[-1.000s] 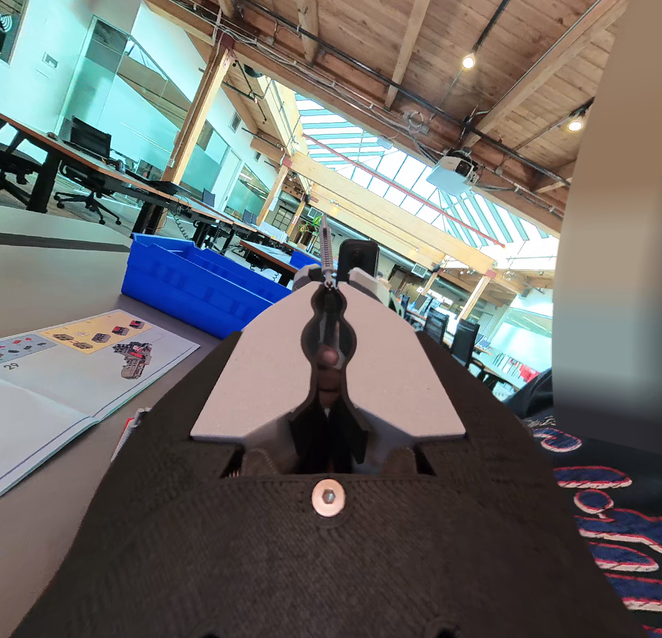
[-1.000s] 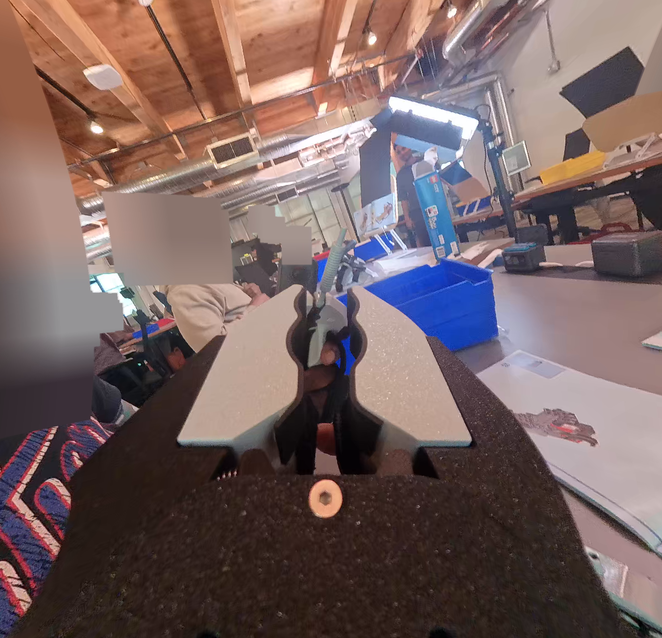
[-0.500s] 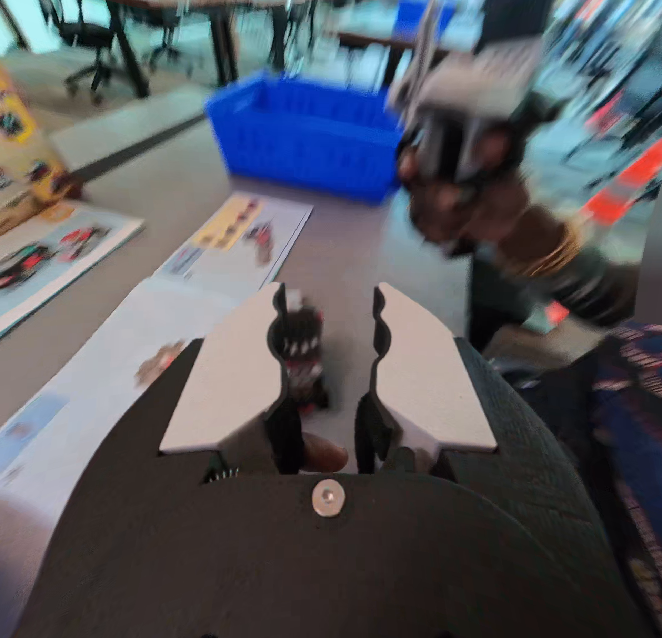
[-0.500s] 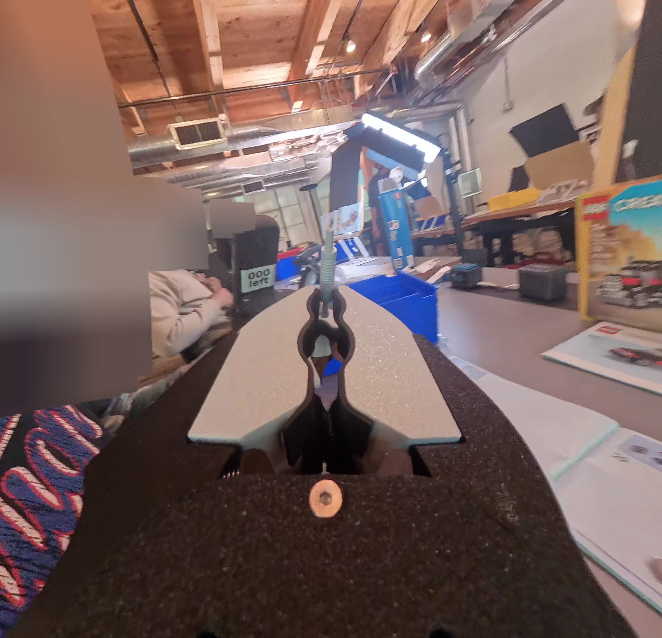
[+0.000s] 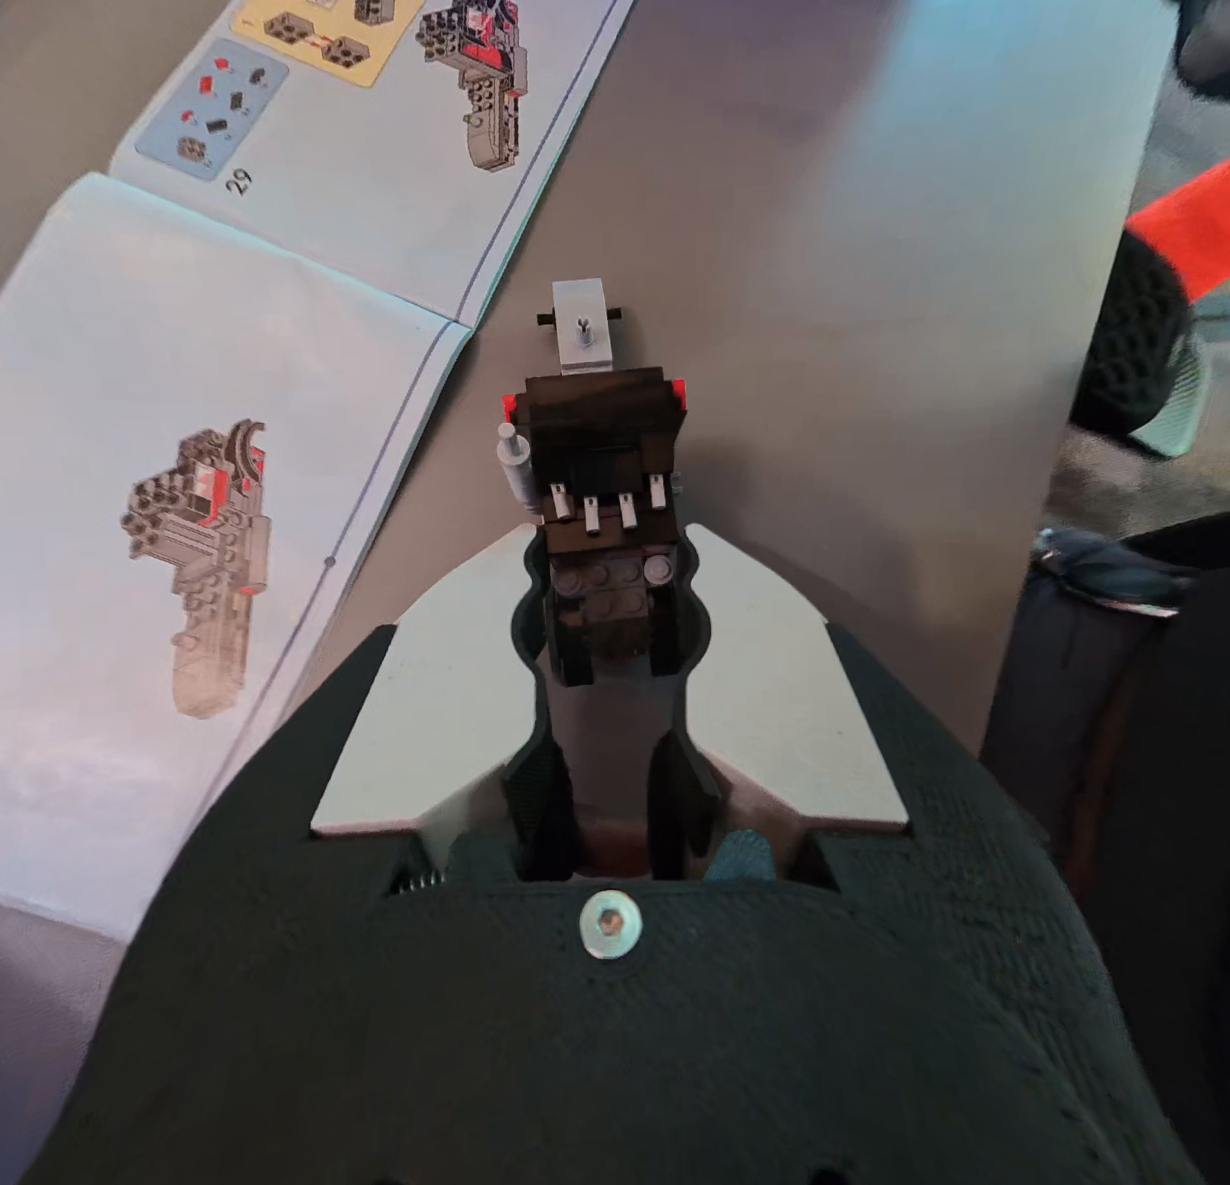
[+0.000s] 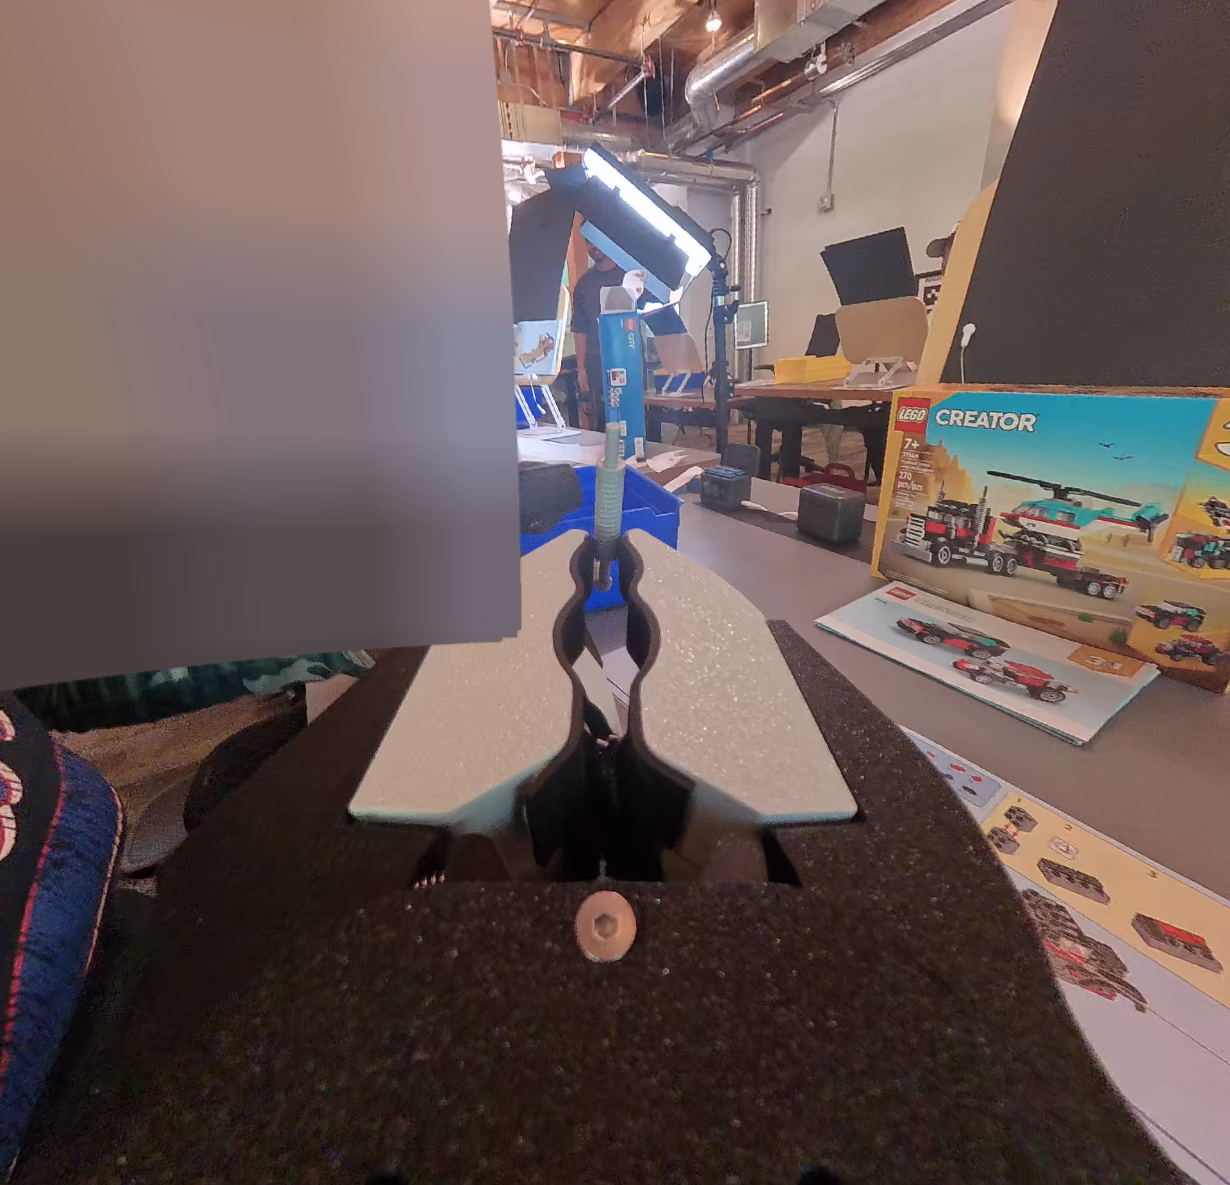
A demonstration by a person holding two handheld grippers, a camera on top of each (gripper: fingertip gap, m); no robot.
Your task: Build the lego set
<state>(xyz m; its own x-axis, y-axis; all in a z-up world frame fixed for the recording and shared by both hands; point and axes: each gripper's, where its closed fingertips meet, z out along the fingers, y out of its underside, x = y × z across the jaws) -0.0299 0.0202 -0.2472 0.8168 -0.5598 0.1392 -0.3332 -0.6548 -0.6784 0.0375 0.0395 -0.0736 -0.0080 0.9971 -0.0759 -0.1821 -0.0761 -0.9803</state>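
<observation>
In the left wrist view, my left gripper (image 5: pixel 609 541) points down at the grey table (image 5: pixel 832 288). It is closed around the near end of a small black, grey and red brick model (image 5: pixel 599 421), with the pads against the model's sides. The model carries several small white pegs and a grey ridged rod on its left. In the right wrist view, my right gripper (image 6: pixel 604 544) is raised and shut on the lower end of a grey ridged rod (image 6: pixel 609 487), which sticks straight up from the fingertips.
An open instruction booklet (image 5: pixel 200 354) lies left of the model; it also shows in the right wrist view (image 6: pixel 1098 920). A blue bin (image 6: pixel 645 507), a toy set box (image 6: pixel 1051 487) and a second booklet (image 6: pixel 985 660) stand on the table. A person's dark clothing (image 5: pixel 1098 687) is at the right. Left tips to right tips: about 20 centimetres.
My left gripper let go of the thin rod, opened, swung down to the table and closed around the brick model. My right gripper closed on the rod and now holds it alone.
</observation>
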